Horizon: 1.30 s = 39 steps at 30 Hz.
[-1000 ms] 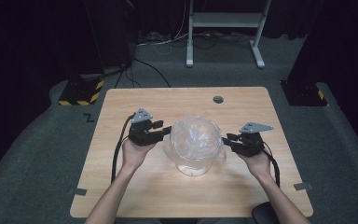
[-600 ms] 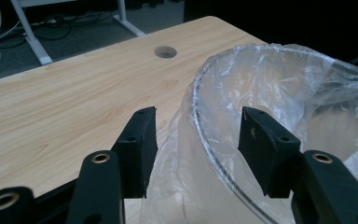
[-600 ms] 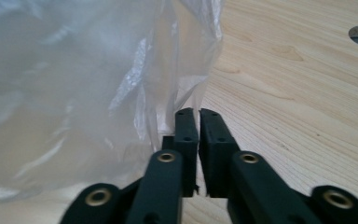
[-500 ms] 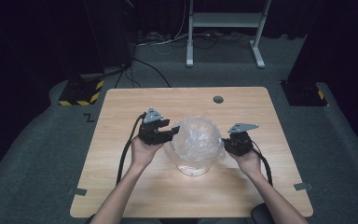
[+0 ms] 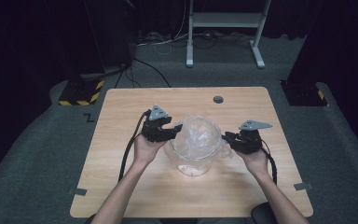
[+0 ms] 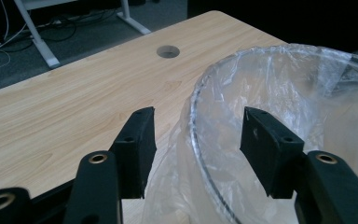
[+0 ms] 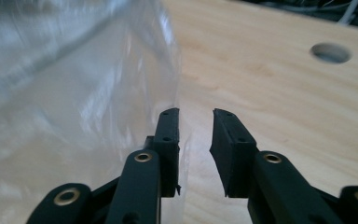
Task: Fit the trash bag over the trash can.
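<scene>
A clear round container (image 5: 193, 163) stands mid-table, lined with a thin clear plastic bag (image 5: 198, 135) that puffs above its rim. My left gripper (image 5: 175, 130) is at the container's left rim. In the left gripper view its jaws (image 6: 196, 135) have been opening and straddle the bag-covered rim (image 6: 200, 93) without pressing it. My right gripper (image 5: 226, 139) sits at the container's right side. Its jaws (image 7: 196, 128) have just been opening; the loose edge of the bag (image 7: 74, 93) hangs against the left pad (image 7: 168, 135), with a sliver of film in the gap, unpinched.
A round cable hole (image 5: 218, 99) lies in the wooden table (image 5: 121, 186) beyond the container. On the floor behind are a white stand's legs (image 5: 223, 28) and a yellow-black striped base (image 5: 81, 91). Cables trail from both grippers along the forearms.
The left gripper has shifted a little right, closer onto the container's rim. The right gripper moved in toward the bag, then drew slightly back to the right.
</scene>
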Tool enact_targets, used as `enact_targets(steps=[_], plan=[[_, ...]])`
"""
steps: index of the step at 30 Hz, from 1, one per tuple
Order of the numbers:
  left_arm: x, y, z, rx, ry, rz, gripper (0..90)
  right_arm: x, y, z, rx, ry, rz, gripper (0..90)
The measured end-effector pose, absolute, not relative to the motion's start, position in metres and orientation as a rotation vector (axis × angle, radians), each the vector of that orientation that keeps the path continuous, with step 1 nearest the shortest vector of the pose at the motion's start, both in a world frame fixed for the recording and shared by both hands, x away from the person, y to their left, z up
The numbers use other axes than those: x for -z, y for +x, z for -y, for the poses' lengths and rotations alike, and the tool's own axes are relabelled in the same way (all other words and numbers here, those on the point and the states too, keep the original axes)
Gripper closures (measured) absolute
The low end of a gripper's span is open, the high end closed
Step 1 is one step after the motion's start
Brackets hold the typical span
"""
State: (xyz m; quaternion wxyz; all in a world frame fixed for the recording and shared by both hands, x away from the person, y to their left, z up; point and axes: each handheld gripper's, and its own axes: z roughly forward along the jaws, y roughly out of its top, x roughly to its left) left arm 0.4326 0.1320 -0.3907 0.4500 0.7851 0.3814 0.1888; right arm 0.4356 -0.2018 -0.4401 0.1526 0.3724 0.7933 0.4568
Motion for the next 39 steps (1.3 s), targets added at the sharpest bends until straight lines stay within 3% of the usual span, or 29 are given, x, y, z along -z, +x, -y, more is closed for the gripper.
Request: enact_targets(steps=[12, 25, 29, 31, 35, 39], plan=[[0.389, 0.446, -0.12, -0.526, 2.002, -0.946, 46.4, 0.394, 0.429, 0.193, -1.451, 0.969, -2.165, 65.1], [0.389, 0.46, -0.11, -0.489, 2.044, -0.949, 68.0, 0.388, 0.427, 0.162, -1.389, 0.852, -2.237, 62.6], [0.388, 0.462, -0.107, -0.49, 2.056, -0.948, 69.3, 0.39, 0.423, 0.156, -1.329, 0.788, -2.27, 63.1], [0.388, 0.462, -0.107, -0.494, 2.054, -0.949, 66.1, 0.389, 0.42, 0.153, -1.316, 0.764, -2.276, 63.4], [0.386, 0.457, -0.108, -0.466, 2.024, -0.961, 46.6, 0.385, 0.418, 0.152, -1.341, 0.742, -2.268, 63.5], [0.378, 0.434, -0.114, -0.442, 2.019, -0.937, 38.8, 0.386, 0.414, 0.142, -1.335, 0.696, -2.313, 63.6]])
